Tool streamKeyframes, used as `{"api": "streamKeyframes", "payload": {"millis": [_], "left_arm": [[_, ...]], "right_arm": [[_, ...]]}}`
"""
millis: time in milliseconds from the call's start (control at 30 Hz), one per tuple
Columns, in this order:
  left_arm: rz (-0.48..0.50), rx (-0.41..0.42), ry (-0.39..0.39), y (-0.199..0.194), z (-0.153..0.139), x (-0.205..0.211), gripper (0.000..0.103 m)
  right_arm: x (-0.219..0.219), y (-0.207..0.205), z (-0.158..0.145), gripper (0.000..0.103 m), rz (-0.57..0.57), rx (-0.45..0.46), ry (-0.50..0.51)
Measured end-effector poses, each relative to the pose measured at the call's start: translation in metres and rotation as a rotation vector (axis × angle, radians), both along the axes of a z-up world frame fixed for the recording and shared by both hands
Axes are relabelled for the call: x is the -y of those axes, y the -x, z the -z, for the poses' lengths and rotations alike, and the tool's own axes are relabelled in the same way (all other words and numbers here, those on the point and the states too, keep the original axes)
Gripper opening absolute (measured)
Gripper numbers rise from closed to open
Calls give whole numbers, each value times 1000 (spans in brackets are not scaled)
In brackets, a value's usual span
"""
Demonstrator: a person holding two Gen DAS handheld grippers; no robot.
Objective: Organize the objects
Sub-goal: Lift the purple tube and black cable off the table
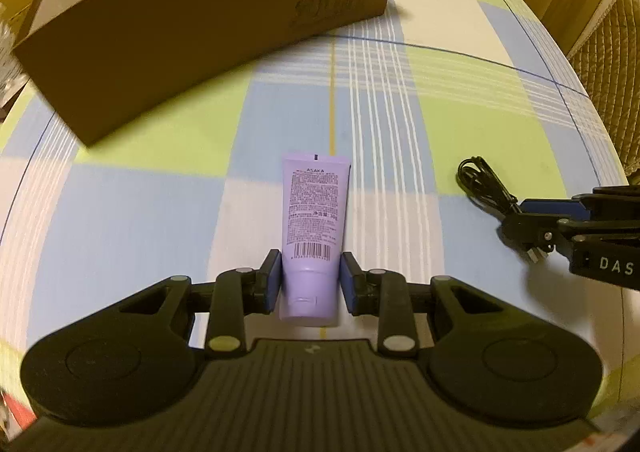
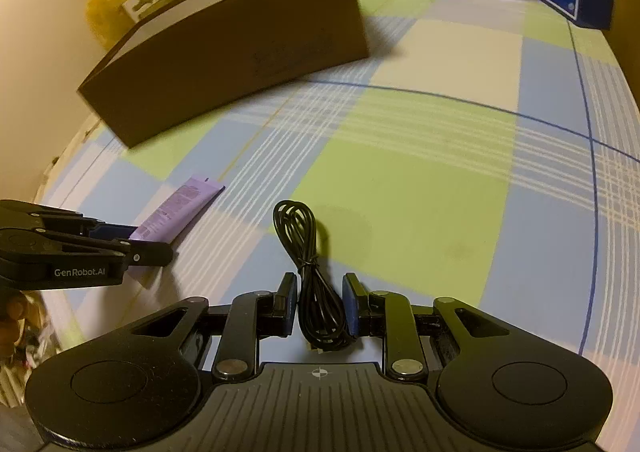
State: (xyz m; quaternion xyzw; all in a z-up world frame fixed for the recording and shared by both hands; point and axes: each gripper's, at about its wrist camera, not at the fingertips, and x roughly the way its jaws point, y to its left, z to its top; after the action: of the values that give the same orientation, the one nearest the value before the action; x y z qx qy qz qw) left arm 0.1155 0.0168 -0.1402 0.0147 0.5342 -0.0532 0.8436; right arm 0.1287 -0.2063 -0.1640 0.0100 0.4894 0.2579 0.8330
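Lilac tube (image 1: 313,220) reads "ASAKA" at its flat crimped end, dense small print below, barcode near the cap. It lies flat on the checked bench (image 1: 400,140), long axis pointing away from me toward the brown cardboard box (image 1: 208,24), cap end nearest me. My left gripper (image 1: 310,282) has its jaws either side of the cap end, touching or nearly; can't tell if clamped. Black coiled cable (image 2: 310,272), tied mid-length, runs lengthwise, loop end away, plug near me. My right gripper (image 2: 320,304) brackets it, jaws close, grip unclear. Gripper bodies read "GenRobot.AI" and "DAS".
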Motion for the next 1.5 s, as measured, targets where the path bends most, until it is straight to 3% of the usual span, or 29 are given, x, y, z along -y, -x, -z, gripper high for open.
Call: {"api": "streamKeyframes", "payload": {"millis": [300, 533, 900, 1000, 1067, 1267, 1500], "left_arm": [[-80, 1, 22, 38, 2, 4, 26], [-83, 7, 15, 26, -2, 5, 49], [-42, 3, -36, 5, 10, 19, 43], [-37, -2, -35, 4, 10, 19, 40], [-36, -1, -34, 4, 10, 19, 37], [-31, 0, -31, 3, 9, 17, 30], [-21, 8, -26, 7, 7, 16, 30]], "right_arm": [[-5, 19, 2, 23, -72, 33, 31], [-14, 20, 3, 45, -92, 61, 35], [-30, 15, 7, 45, -110, 129, 115], [-33, 17, 7, 43, -117, 144, 138], [-34, 17, 7, 32, -122, 159, 161], [-32, 15, 7, 14, -105, 165, 172], [-32, 17, 7, 14, -103, 168, 176]]}}
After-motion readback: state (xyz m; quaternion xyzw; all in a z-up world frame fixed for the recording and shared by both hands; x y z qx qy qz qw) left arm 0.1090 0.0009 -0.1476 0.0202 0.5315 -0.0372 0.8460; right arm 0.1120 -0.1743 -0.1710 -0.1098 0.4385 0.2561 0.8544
